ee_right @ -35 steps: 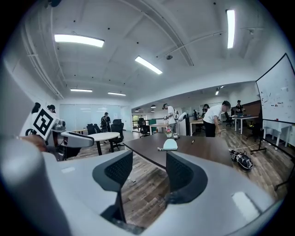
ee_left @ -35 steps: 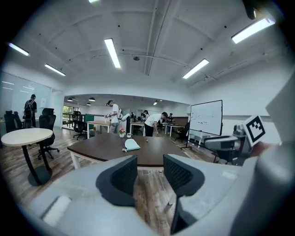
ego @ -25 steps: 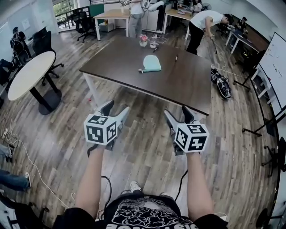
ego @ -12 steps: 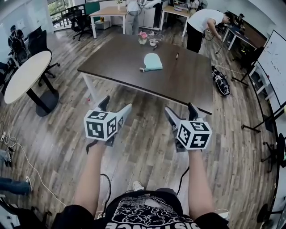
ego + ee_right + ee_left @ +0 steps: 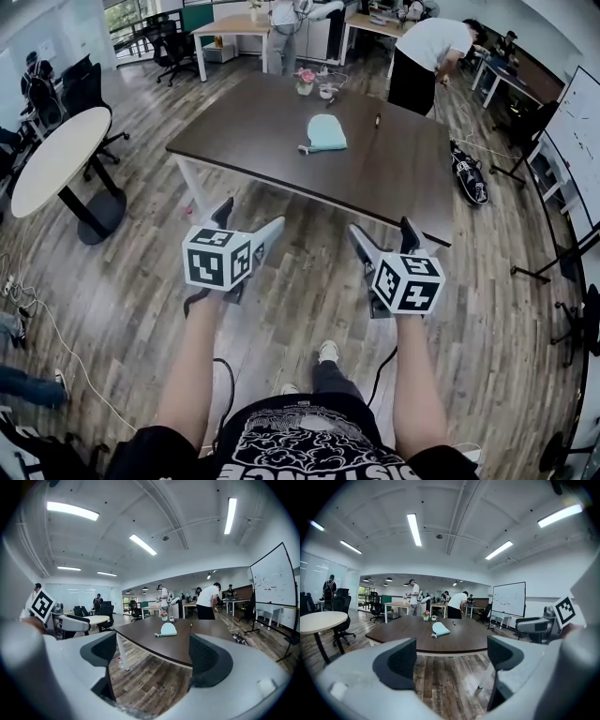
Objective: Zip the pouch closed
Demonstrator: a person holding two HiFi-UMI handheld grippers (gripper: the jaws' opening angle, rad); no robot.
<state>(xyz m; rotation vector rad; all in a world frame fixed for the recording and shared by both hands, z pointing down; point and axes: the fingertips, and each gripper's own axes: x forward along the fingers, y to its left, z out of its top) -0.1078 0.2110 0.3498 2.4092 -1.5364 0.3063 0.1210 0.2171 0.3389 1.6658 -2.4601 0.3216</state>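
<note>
While the person stands on the wood floor short of the dark table (image 5: 272,141), a round white table (image 5: 52,169) sits off to the left. The left gripper (image 5: 251,217) hangs over the floor, its jaws just opened and now spread wide on nothing. Beyond it, the pale teal pouch (image 5: 325,133) lies on the dark table, well apart from both grippers, with a pen (image 5: 377,120) near its right. The right gripper (image 5: 382,230) has likewise just opened and is spread wide and empty. A whiteboard (image 5: 581,141) stands far right.
</note>
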